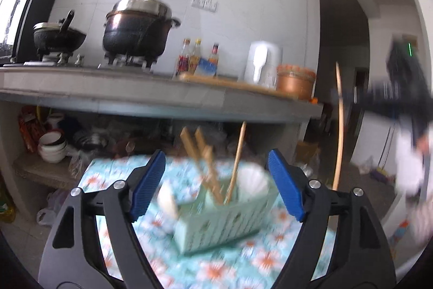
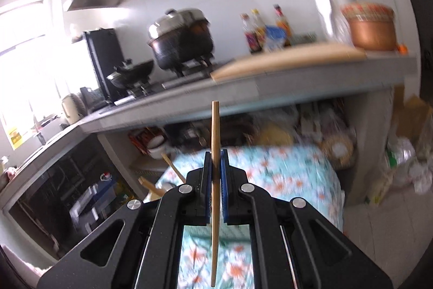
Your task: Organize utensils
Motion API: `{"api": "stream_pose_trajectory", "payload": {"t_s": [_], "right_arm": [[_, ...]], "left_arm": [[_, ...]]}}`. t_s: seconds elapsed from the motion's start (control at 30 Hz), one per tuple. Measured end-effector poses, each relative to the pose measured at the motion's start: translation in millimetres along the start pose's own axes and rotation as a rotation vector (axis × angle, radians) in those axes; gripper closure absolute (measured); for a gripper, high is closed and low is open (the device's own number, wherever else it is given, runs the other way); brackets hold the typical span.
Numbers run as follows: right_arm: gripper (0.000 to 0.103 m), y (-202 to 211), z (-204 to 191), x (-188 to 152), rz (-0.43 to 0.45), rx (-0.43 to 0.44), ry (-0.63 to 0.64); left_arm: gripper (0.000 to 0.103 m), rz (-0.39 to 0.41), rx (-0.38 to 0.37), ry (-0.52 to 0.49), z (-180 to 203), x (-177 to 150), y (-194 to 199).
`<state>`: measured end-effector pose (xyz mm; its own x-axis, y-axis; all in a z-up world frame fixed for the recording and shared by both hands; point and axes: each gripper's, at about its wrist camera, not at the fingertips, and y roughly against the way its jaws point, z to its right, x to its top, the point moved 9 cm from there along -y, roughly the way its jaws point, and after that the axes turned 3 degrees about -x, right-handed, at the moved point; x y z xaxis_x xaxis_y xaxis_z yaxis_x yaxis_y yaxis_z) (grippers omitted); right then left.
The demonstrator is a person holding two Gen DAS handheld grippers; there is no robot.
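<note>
Right hand-held gripper (image 2: 216, 172) clenching a single wooden chopstick (image 2: 215, 153), holding it upright above the floral tabletop (image 2: 284, 180). Left hand-held gripper (image 1: 216, 183) gaping wide, gripping nothing, facing the green basket (image 1: 224, 218) containing other chopsticks (image 1: 200, 153) and white spoons (image 1: 253, 178).

No lettering can be read; the bottle labels (image 2: 254, 38) are blurred.

We count one green basket (image 1: 222, 221) holding three wooden sticks (image 1: 201, 167); one chopstick (image 2: 215, 180) held apart; two pots (image 1: 138, 29) on the stove; three sauce bottles (image 1: 197, 56); one white kettle (image 1: 261, 64); one copper tin (image 1: 295, 83).
</note>
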<state>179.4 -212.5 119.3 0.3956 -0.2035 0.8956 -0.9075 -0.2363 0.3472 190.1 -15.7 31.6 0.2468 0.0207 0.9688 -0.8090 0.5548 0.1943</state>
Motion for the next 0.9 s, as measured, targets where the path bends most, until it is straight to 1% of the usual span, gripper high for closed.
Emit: {"api": "stream_pose_trajectory", "payload": {"t_s": [0.13,0.2,0.27,0.4,0.47,0.57,0.7,0.73,0.8,0.9], "right_arm": [[0.097,-3.9,-24.3,32.1,0.052,0.044,0.059],[0.097,-11.0,-37.1,45.5,0.073,0.065,0.089],[0.097,-21.3,-48.8,54.6,0.087,0.079,0.12],[0.097,-46.9,-66.0,63.1,0.097,0.109,0.163],[0.097,-60.5,-71.6,62.9,0.101,0.104,0.195],[0.097,-83.7,-75.1,52.1,0.083,0.107,0.225],[0.097,-110.4,-72.0,23.2,0.053,0.113,0.28],[0.097,-116.3,-70.1,13.6,0.043,0.104,0.299],[0.097,-125.9,-65.2,-3.1,0.015,0.078,0.328],[0.097,-135.6,-61.6,-25.9,-0.036,0.076,0.351]], "left_arm": [[0.028,-0.11,0.036,0.036,-17.0,-41.3,4.7],[0.028,-0.166,0.069,0.049,-24.2,-62.0,2.4],[0.028,-0.2,0.084,0.042,-26.6,-73.7,-1.2],[0.028,-0.257,0.071,0.015,-21.7,-89.0,-16.6],[0.028,-0.279,0.053,0.007,-17.6,-94.8,-23.0],[0.028,-0.318,0.029,-0.013,-9.9,-104.7,-34.0],[0.027,-0.348,0.016,-0.051,0.4,-113.1,-41.9],[0.026,-0.355,0.011,-0.059,2.9,-115.1,-43.6],[0.026,-0.365,0.007,-0.069,5.5,-117.9,-45.3],[0.025,-0.374,0.003,-0.072,8.2,-119.9,-48.4]]}}
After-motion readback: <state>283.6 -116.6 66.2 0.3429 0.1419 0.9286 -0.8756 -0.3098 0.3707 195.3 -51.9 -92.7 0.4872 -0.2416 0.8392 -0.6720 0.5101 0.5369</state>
